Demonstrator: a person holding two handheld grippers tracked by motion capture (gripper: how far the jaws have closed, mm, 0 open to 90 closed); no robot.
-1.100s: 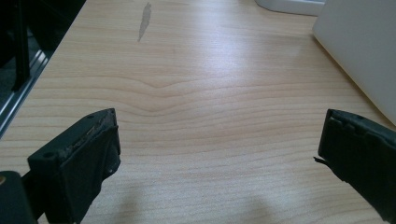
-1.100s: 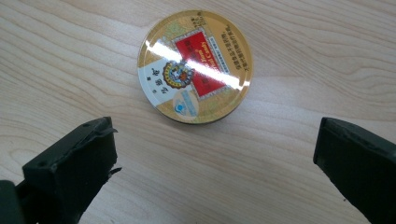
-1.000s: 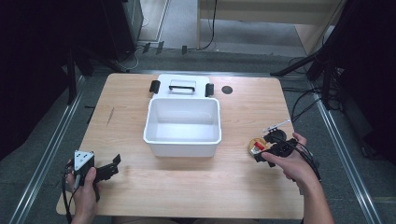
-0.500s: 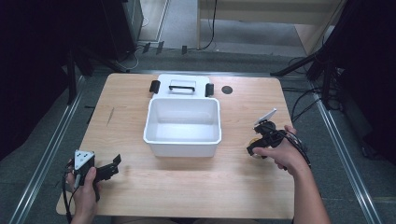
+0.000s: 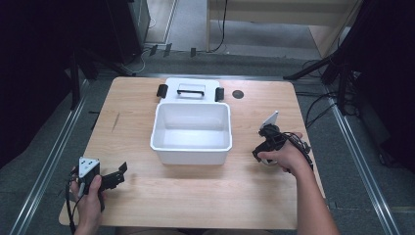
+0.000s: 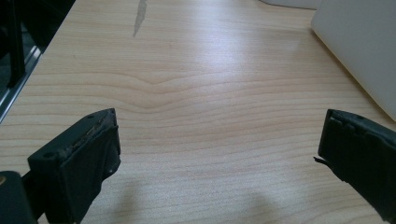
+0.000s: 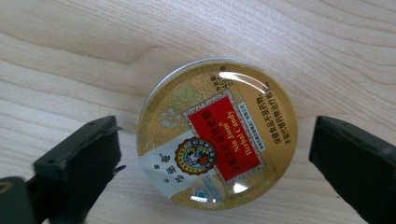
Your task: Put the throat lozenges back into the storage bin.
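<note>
A round gold tin (image 7: 217, 135) with a red label lies flat on the wooden table. My right gripper (image 7: 215, 140) points down over it, one black jaw on each side, with a small gap between each pad and the tin's rim. Its jaws have just been closing around the tin and do not press on it. From above, the right gripper (image 5: 263, 151) is to the right of the white tub, under the person's hand. My left gripper (image 5: 119, 172) rests open near the table's front left corner, with only bare wood between its jaws (image 6: 217, 140).
An empty white tub (image 5: 191, 149) stands at the table's centre. Its lid (image 5: 191, 89), with a black handle and two black latches, lies just behind it. A small dark hole (image 5: 238, 94) marks the tabletop at the back right. The tub's wall (image 6: 359, 46) is ahead and right of the left gripper.
The right hand has moved left and down over the tin, which was visible beside the gripper earlier and is now covered by it from above. The left hand has stayed put.
</note>
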